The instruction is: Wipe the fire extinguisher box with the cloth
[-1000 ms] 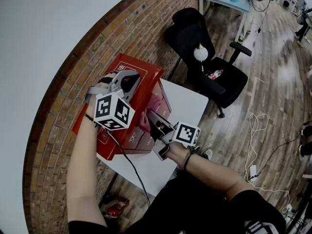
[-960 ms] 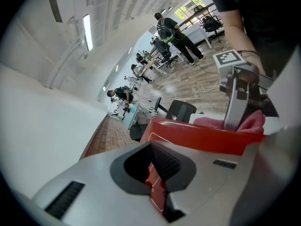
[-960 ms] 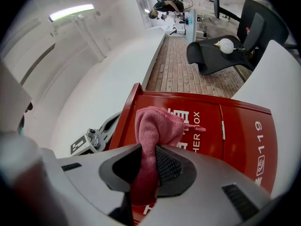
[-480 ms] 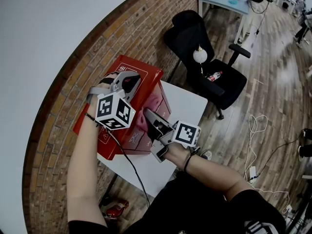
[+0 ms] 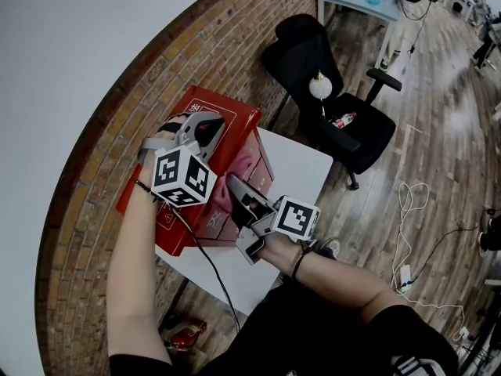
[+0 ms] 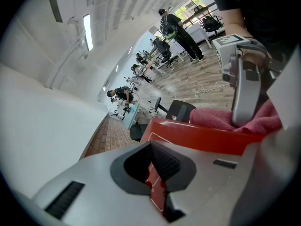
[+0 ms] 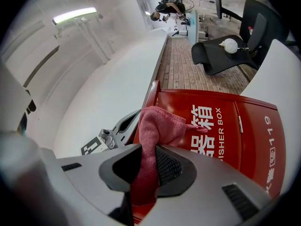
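My right claw (image 7: 146, 171) was clenched on the pink cloth (image 7: 159, 125), whose bunched end lay against the upper front of the red fire extinguisher box (image 7: 244, 140). The box stood on the white bench (image 5: 301, 171) by the brick wall (image 5: 117, 143). My left claw (image 6: 157, 173) was closed tight with nothing in it, up at the box's top, and on the front I could read "ISHER BOX", "119" and the white characters 器 and 箱.

fire extinguisher box (image 5: 232, 114) on table (image 5: 301, 169), chair (image 5: 366, 128) beyond
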Demonstrator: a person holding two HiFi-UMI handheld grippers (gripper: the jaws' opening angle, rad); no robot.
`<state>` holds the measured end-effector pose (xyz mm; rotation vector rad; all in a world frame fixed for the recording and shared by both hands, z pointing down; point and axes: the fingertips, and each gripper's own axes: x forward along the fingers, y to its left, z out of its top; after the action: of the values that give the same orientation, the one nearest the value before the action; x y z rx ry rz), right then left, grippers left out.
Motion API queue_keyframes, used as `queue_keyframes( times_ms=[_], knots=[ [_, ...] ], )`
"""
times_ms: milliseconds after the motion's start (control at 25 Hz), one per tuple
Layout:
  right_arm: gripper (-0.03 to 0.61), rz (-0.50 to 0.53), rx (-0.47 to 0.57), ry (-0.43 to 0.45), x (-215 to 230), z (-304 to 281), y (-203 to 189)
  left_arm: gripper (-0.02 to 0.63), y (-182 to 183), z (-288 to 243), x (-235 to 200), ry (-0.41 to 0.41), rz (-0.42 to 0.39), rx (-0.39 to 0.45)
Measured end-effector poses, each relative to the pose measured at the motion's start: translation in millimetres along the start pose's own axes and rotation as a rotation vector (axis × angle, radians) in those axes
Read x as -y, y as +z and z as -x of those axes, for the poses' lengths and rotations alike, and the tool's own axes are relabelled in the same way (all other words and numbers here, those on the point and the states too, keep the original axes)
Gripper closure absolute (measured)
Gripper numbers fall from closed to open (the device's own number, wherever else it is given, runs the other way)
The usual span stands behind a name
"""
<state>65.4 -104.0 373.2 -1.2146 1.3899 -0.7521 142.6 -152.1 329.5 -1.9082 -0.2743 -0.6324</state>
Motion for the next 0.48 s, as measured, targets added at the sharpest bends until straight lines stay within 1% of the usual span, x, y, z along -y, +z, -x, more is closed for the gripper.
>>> queue_keyframes(
  times_ms=[280,480],
  knots=[
    [0.491,-0.017,-0.001,0.01,-7,2,-17,0.588,1,-1,-1,0.001,0.0,-0.001],
    [0.491,-0.036,-0.008,-0.012,-7,6,-31,0.588,1,-1,-1,0.002,0.001,-0.001]
  ],
)
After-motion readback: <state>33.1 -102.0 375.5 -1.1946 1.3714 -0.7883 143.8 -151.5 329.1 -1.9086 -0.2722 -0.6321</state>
